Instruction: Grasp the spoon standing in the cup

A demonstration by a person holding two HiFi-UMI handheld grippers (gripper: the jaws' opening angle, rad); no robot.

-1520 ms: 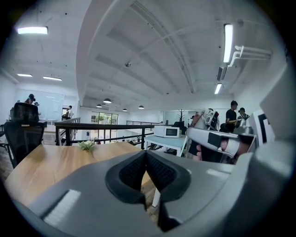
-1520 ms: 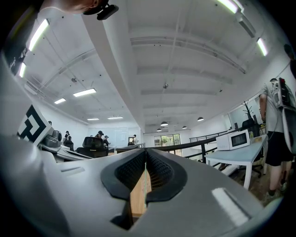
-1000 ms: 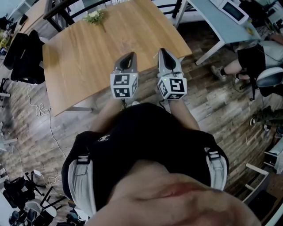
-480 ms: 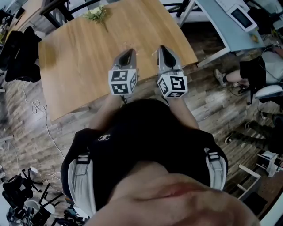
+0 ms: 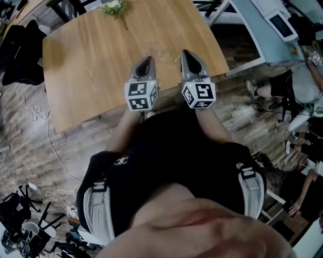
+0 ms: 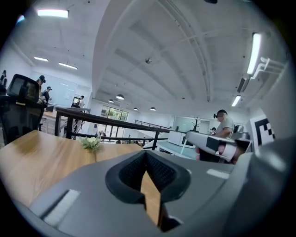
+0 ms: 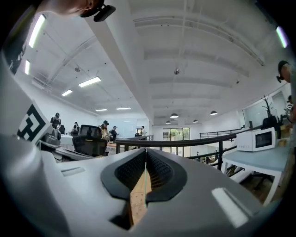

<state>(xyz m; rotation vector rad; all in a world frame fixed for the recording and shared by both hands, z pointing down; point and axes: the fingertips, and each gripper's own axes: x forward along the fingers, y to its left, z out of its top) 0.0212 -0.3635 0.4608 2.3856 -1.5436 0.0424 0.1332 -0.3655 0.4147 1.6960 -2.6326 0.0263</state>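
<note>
I cannot make out a cup or a spoon for certain in any view; only a faint glassy smudge (image 5: 160, 52) shows on the wooden table (image 5: 91, 55) between the gripper tips. My left gripper (image 5: 146, 63) and right gripper (image 5: 187, 54) are held side by side over the table's near edge, pointing away from the body. In the left gripper view the left gripper (image 6: 146, 155) has its pads meeting with nothing between them. The right gripper (image 7: 146, 152) looks the same in its own view, with only table wood showing through the slit below the pads.
A small sprig of flowers (image 5: 113, 7) lies at the table's far edge. Black chairs (image 5: 20, 55) stand at the left, and cables (image 5: 38, 116) trail on the floor. A grey desk (image 5: 262, 30) with a white appliance (image 5: 281, 25) and seated people (image 5: 303, 80) are at the right.
The head camera has shifted, so the table sits a little nearer and further left in the picture. Both grippers keep their places side by side and stay shut.
</note>
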